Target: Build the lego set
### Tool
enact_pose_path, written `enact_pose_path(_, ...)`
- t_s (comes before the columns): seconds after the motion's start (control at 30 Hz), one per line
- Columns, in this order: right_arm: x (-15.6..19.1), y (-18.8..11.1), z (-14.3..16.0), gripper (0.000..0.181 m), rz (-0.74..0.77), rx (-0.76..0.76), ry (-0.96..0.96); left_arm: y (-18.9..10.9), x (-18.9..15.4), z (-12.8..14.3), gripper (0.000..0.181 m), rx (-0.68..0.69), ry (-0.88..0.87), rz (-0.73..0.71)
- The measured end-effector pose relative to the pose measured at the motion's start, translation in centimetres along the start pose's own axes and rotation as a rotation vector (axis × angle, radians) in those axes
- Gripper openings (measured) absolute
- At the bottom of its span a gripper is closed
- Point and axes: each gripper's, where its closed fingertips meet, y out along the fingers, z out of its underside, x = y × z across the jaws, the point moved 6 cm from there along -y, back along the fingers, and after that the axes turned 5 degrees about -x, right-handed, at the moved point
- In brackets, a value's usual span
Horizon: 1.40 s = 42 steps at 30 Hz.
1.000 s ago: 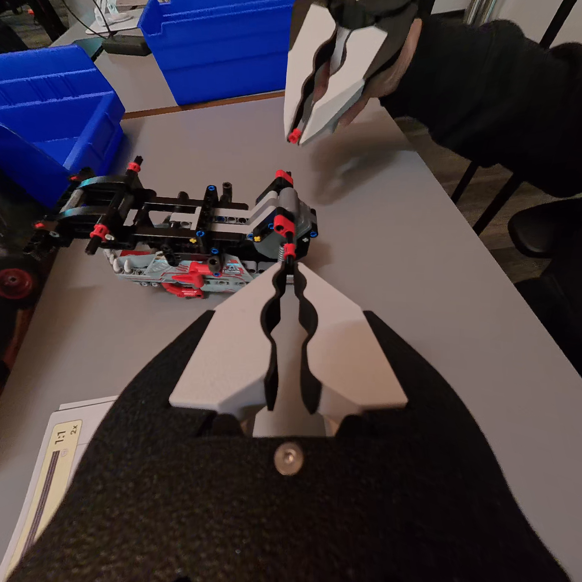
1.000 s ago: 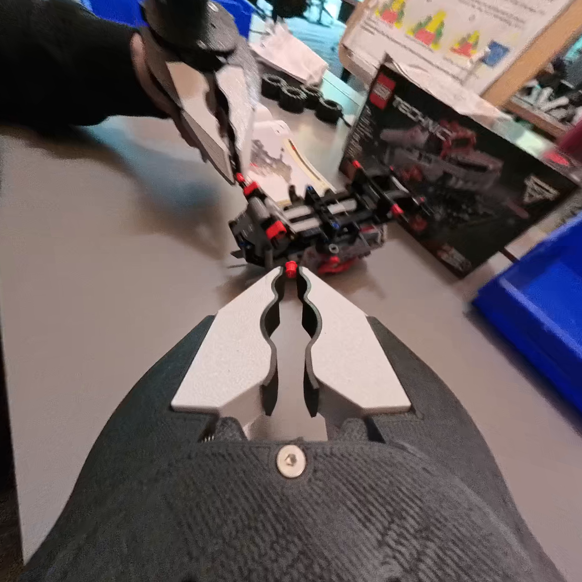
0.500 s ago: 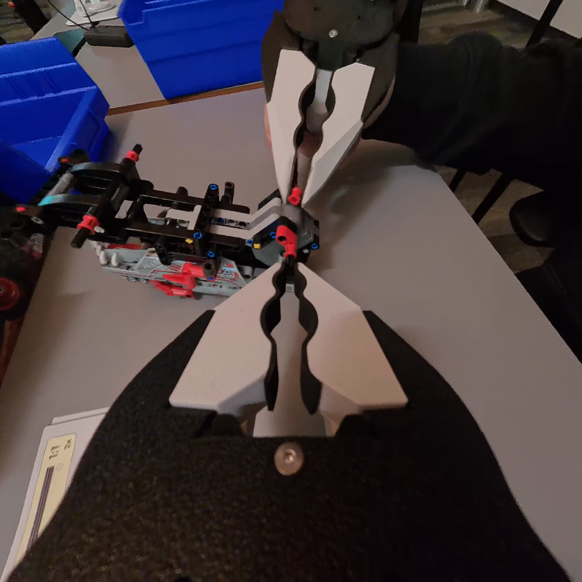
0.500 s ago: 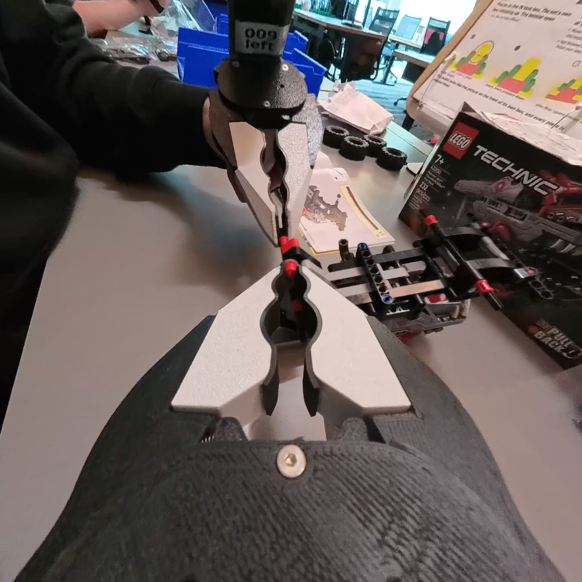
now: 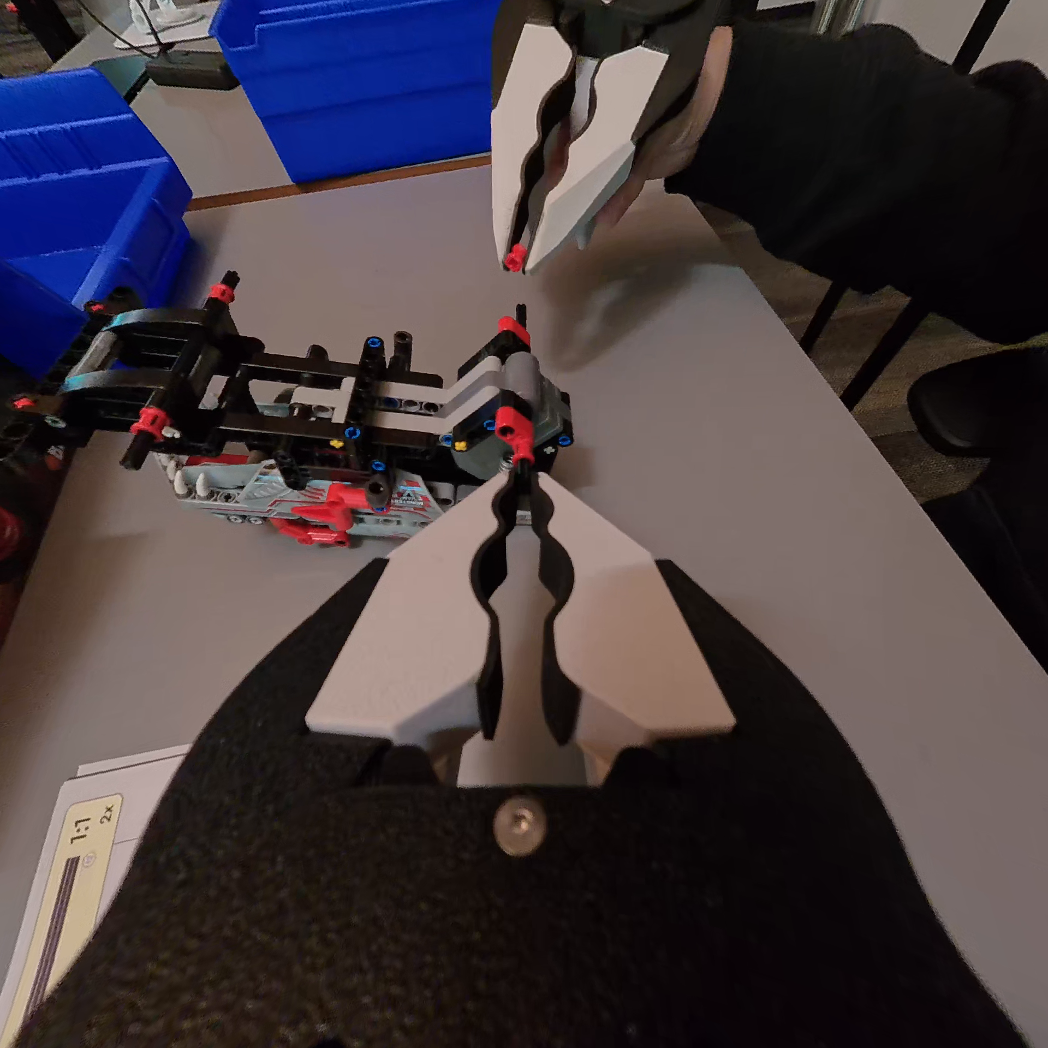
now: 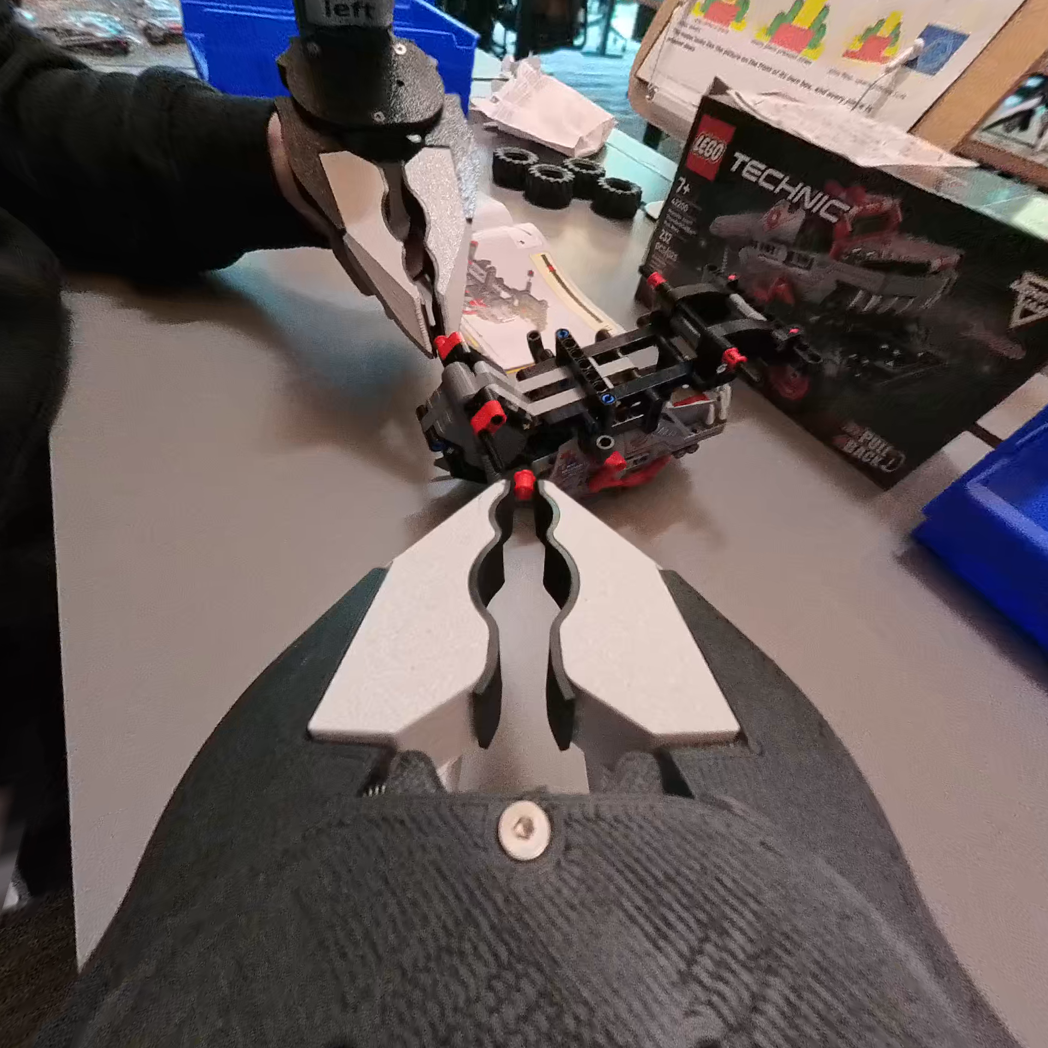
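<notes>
The half-built black, grey and red lego truck chassis point(image 5: 363, 419) lies on the grey table; it also shows in the right wrist view point(image 6: 595, 397). My left gripper point(image 5: 520, 475) is shut on the black axle that sticks out of the chassis's near end, just past a red bush point(image 5: 513, 428). The right wrist view shows it point(image 6: 445, 347) coming down from the upper left. My right gripper point(image 6: 523, 489) is shut on a small red bush point(image 6: 523, 483). It hovers point(image 5: 516, 262) above and behind the chassis's far axle end point(image 5: 520, 315), clear of it.
Blue bins point(image 5: 351, 85) point(image 5: 74, 187) stand behind and left of the chassis. Another blue bin point(image 6: 998, 522) sits at the right. The set's box point(image 6: 850, 272), several black tyres point(image 6: 561, 181) and the instruction booklet point(image 6: 522, 300) lie beyond. The table edge point(image 5: 850, 453) runs along the right. There is about 10 cm between the tips of the two grippers.
Half a second ago my right gripper had come down to the chassis's far axle end. It has since lifted away, still holding the red bush. My left gripper kept its hold.
</notes>
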Motion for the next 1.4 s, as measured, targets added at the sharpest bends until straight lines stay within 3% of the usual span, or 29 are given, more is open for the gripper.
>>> enact_pose_path(0.1,0.1,0.5,0.6,0.005,-0.041,0.048,-0.03,0.0,0.0,0.0,0.0,0.0,0.001,0.002)
enact_pose_path(0.6,0.0,1.5,0.9,0.005,-0.196,-0.055,-0.085,-0.2,0.4,0.1,0.001,-0.004,-0.008,0.028)
enact_pose_path(0.9,-0.4,1.8,0.6,0.005,-0.211,-0.082,-0.067,-0.4,0.8,0.0,0.001,-0.001,0.006,0.034)
enact_pose_path(1.1,-0.1,2.1,0.5,0.005,-0.226,0.01,-0.113,-0.6,1.0,0.0,0.001,-0.003,0.012,0.034)
enact_pose_path(1.4,-0.5,2.4,0.2,0.005,-0.212,0.009,-0.12,-0.7,1.2,-0.1,0.001,-0.002,0.015,0.029)
